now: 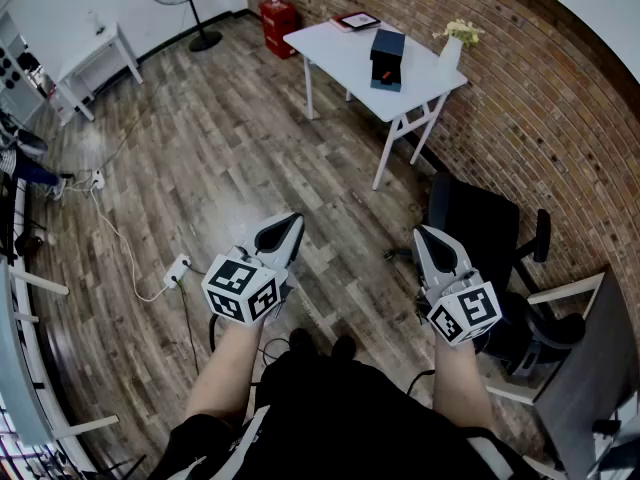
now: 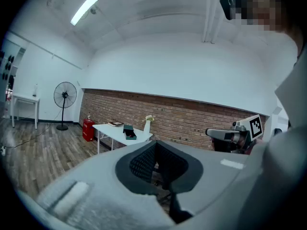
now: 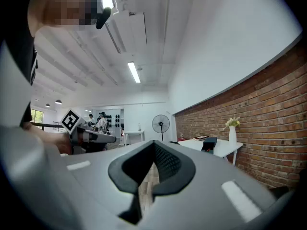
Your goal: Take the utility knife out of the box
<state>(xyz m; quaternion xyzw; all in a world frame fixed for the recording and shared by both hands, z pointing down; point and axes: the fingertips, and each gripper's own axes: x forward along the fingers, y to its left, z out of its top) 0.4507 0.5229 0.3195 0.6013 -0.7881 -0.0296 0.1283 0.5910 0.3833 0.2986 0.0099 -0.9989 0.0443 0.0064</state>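
Hovering over the brown wood-plank floor (image 1: 200, 148), grey left tool (image 1: 288, 228) and grey right tool (image 1: 430, 238) both pressed together, holding nothing, dark rectangular box (image 1: 387, 58) well apart on the white table (image 1: 335, 48) near a white vase (image 1: 451, 50), utility knife too small to make out.

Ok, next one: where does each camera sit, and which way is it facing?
Head view: on the person's head, facing steeply down at the wood floor; shows forearms, left gripper, right gripper.
Left gripper view: rides the left gripper, facing along its shut jaws toward the brick wall; right gripper shows at right.
Right gripper view: rides the right gripper, facing along its shut jaws down the room; left gripper shows at left.
Shared: all three see the white table and dark box.
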